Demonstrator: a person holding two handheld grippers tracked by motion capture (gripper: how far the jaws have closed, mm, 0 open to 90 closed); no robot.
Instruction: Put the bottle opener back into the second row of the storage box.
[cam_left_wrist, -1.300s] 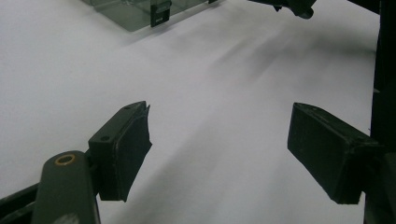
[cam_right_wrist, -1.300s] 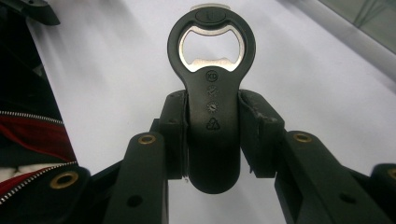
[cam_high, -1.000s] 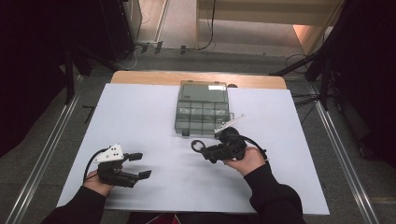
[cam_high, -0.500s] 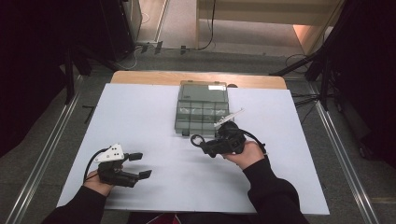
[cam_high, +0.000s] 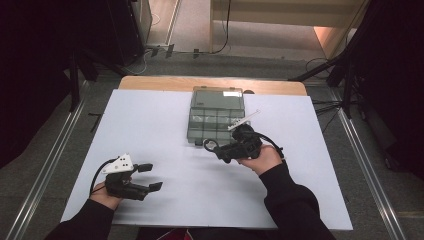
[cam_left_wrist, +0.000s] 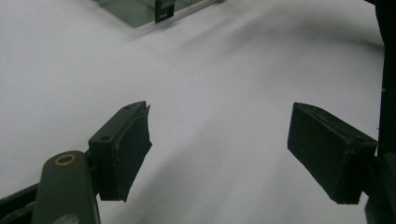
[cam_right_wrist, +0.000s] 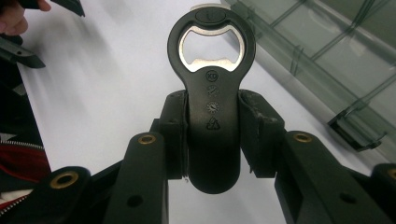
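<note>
High view: the right gripper (cam_high: 216, 148) lies just off the near edge of the compartment box (cam_high: 216, 116), at about 5 o'clock from the box's centre, its jaws pointing toward 9 o'clock. Its jaws are clamped on the handle of a black bottle opener (cam_high: 210, 146), whose ring end projects beyond the fingertips over the white sheet (cam_high: 165, 120). Right gripper view: the bottle opener (cam_right_wrist: 212, 88) stands upright between the two pads (cam_right_wrist: 175, 126), which press on either side of its handle; the metal-lined ring lies at 12 o'clock, and the box (cam_right_wrist: 336, 60) with its clear lid and latch occupies the 1 to 3 o'clock sector. High view: the left gripper (cam_high: 150, 176) rests at about 7 o'clock on the sheet, well apart from the box, jaws pointing toward 3 o'clock. Left gripper view: the left gripper (cam_left_wrist: 219, 149) has its jaws spread wide with nothing between them, bare sheet beneath; a corner of the box (cam_left_wrist: 140, 11) appears at 11 o'clock.
</note>
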